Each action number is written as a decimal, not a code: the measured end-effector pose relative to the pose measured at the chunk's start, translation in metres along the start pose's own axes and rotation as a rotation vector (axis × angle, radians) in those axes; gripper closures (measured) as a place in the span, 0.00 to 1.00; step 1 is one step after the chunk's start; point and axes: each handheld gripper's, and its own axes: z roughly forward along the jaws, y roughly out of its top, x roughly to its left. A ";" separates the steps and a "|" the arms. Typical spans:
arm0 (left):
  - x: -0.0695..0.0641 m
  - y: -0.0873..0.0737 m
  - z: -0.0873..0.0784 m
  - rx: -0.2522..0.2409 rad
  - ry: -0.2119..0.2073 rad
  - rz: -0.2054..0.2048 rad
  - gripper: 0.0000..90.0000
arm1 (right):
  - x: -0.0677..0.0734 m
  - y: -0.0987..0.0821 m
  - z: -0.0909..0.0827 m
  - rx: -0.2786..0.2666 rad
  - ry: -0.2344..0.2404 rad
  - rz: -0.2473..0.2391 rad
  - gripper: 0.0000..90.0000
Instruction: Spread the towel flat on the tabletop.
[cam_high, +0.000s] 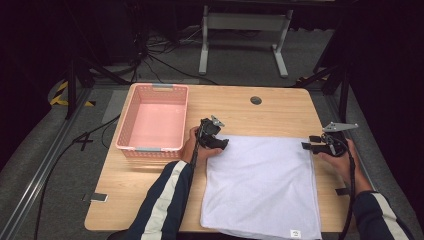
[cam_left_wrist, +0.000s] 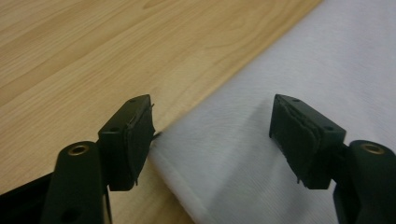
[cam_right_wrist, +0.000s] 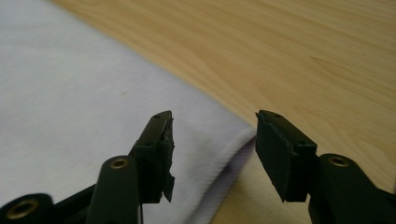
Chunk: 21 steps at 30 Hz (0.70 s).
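We see the white cloth (cam_high: 262, 187) flat on the desk (cam_high: 280, 112), reaching its near edge. The left gripper (cam_high: 223, 143) is released at the cloth's far left corner, the right gripper (cam_high: 306, 142) released at its far right corner; nothing is grasped.

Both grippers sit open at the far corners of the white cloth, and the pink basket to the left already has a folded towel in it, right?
Not quite. The pink basket is empty, as the high view shows. The rest holds: the left gripper and the right gripper stand open at the far corners of the white cloth, pads not pressing it.
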 end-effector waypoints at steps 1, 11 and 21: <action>0.002 0.001 0.003 0.007 0.008 -0.013 0.33 | -0.003 0.001 0.002 -0.010 -0.021 0.011 0.52; 0.008 0.004 0.009 0.022 0.000 -0.018 0.28 | -0.016 0.000 0.031 0.057 -0.027 0.096 0.44; 0.008 0.003 0.001 0.034 -0.118 0.025 0.84 | -0.002 0.001 0.029 0.078 0.102 0.023 0.83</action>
